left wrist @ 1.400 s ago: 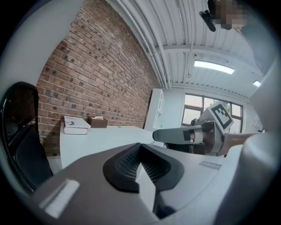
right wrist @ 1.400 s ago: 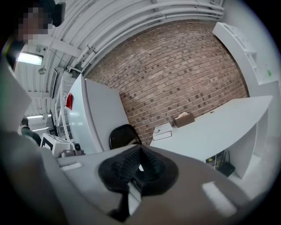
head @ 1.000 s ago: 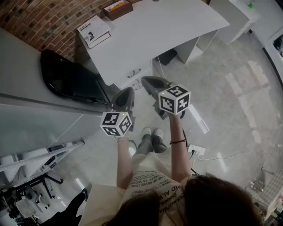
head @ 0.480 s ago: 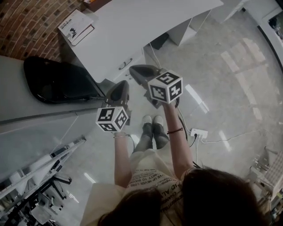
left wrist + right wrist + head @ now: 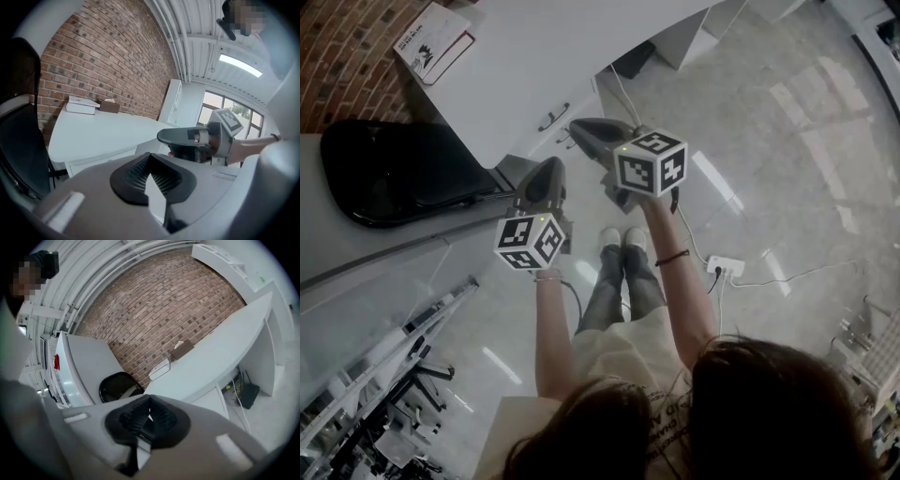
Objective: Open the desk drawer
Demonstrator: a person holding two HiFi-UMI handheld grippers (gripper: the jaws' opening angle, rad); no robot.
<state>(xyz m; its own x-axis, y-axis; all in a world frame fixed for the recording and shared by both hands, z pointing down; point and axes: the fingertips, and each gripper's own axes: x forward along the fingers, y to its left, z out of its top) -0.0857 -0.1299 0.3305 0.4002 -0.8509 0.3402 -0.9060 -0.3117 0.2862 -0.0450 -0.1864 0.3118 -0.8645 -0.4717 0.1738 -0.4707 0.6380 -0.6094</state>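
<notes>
Drawer (image 5: pixel 572 105) closed, handle (image 5: pixel 553 117) lengthwise along bench (image 5: pixel 544 47) edge, front half hidden under it; left claw (image 5: pixel 150 155) and right claw (image 5: pixel 149 402) both pinched together, empty

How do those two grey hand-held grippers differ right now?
The right gripper reaches farther forward, its tip near the drawer handle; the left gripper hangs back beside the black chair. The right gripper's cube looks bigger in the head view than the left gripper's cube, so it is probably held higher. Shared: both are shut and hold nothing.
</notes>
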